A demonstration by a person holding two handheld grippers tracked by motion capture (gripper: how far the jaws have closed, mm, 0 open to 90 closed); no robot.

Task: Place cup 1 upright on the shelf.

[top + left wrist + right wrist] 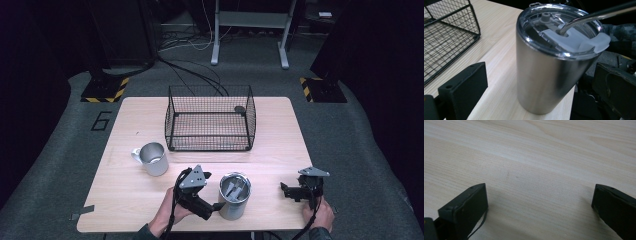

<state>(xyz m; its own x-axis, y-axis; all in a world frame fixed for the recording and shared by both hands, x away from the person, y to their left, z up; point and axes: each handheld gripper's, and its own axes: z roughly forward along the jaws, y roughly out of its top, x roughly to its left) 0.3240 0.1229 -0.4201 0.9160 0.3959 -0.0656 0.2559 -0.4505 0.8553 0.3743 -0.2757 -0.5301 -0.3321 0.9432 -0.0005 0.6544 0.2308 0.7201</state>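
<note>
A stainless steel tumbler [234,196] stands upright near the table's front edge. It has a clear lid with a grey slider [576,40], and a metal straw [599,13] pokes out of it. My left gripper [216,204] is just left of the tumbler and open. In the left gripper view the tumbler [546,75] stands between the two wide-apart jaws of that gripper [539,72], and neither jaw clearly presses on it. My right gripper [286,191] rests open at the front right. In its own view this gripper [540,192] has nothing but bare wood between its jaws.
A black wire basket [210,120] stands at the middle back of the wooden table [280,130]; its corner [451,32] shows in the left gripper view. A metal mug [152,158] with a handle sits at the left. Cables and stands lie on the floor beyond.
</note>
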